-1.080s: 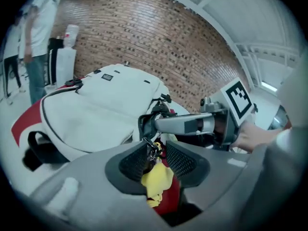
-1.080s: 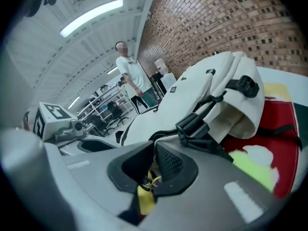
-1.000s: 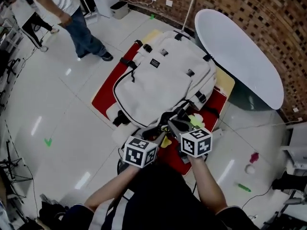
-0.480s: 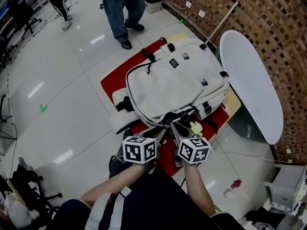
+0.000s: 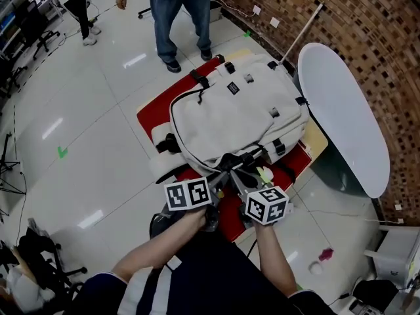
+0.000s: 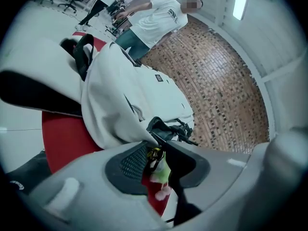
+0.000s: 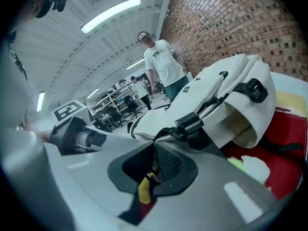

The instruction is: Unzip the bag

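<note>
A white backpack (image 5: 236, 120) is lying flat on a red mat (image 5: 154, 113) in the centre of the head view. A white oval tabletop (image 5: 341, 104) is filling the right side, and a person (image 5: 177, 12) is standing at the top edge.

Both forearms are reaching up from the bottom of the frame and converging on the backpack's near edge, just below centre. The marker cubes are sitting side by side, and the two grippers are angling down and inward until their tips almost meet.

The left gripper (image 6: 155, 146) is staying released. Its jaws are standing apart at the backpack's black-trimmed edge, with a small gold ring (image 6: 154, 153) hanging loose in the gap.

The right gripper (image 7: 153, 165) is clenching a yellow pull tab (image 7: 143, 190). Its jaws have just been closing further on it, right beside a black buckle (image 7: 192, 121) on the backpack.
</note>
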